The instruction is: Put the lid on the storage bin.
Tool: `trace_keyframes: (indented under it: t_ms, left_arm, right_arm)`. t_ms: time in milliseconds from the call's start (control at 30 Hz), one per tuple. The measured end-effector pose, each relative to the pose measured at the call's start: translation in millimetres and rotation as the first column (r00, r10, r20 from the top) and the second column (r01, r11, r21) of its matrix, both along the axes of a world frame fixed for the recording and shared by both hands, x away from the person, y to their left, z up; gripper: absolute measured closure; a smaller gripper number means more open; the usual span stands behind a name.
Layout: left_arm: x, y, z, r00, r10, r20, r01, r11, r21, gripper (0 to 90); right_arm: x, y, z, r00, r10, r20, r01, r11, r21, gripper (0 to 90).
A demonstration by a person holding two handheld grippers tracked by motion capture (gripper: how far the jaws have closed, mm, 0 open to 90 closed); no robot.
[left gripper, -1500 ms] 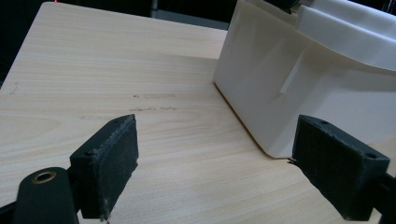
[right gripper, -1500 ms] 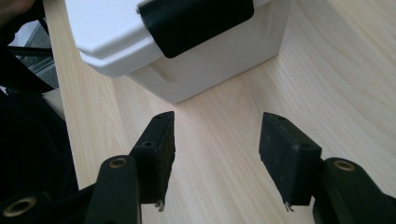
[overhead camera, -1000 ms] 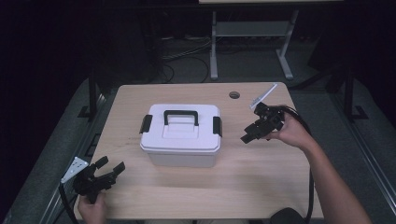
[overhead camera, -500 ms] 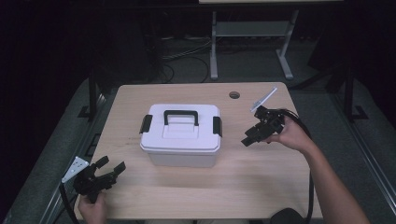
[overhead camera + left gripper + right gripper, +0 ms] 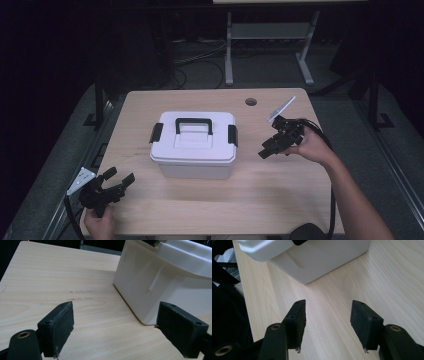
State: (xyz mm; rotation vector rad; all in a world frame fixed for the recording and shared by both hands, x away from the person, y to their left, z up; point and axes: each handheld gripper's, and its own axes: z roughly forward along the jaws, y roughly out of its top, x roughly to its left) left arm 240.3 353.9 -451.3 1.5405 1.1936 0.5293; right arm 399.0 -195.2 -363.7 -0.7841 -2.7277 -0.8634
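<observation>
Two grippers flank white lidded box (image 5: 193, 145) on table (image 5: 280, 200): right gripper (image 5: 268, 148) jaws apart, aimed at side latch (image 5: 232, 135); left gripper (image 5: 121, 181) jaws apart, idle near front corner.

A white plastic lidded box (image 5: 194, 145) blocks the middle of the pale wooden desk (image 5: 280, 200); bare desk lies open on both sides and in front.

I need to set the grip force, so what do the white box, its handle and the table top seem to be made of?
The white box looks like moulded plastic with a smooth, slightly glossy finish: thin walls, rounded edges, soft highlights. Its handle seems to be black plastic, matte as far as can be told. The table top shows pale wood grain with a flat satin surface, probably laminate or veneer rather than solid wood.
</observation>
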Motion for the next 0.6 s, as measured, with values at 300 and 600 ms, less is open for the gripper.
trace_keyframes:
  t_ms: [300,600]
  left_arm:
    - [0.6,-0.3,0.0,1.0,-0.002,-0.002,0.002,1.0,0.0,13.7]
    - [0.6,-0.4,0.1,1.0,-0.002,-0.001,0.002,1.0,-0.003,13.7]
  right_arm:
    - [-0.4,2.3,-0.7,1.0,0.004,-0.006,-0.004,1.0,-0.004,45.7]
    - [-1.5,1.5,-0.4,1.0,0.005,-0.008,-0.005,1.0,-0.008,45.8]
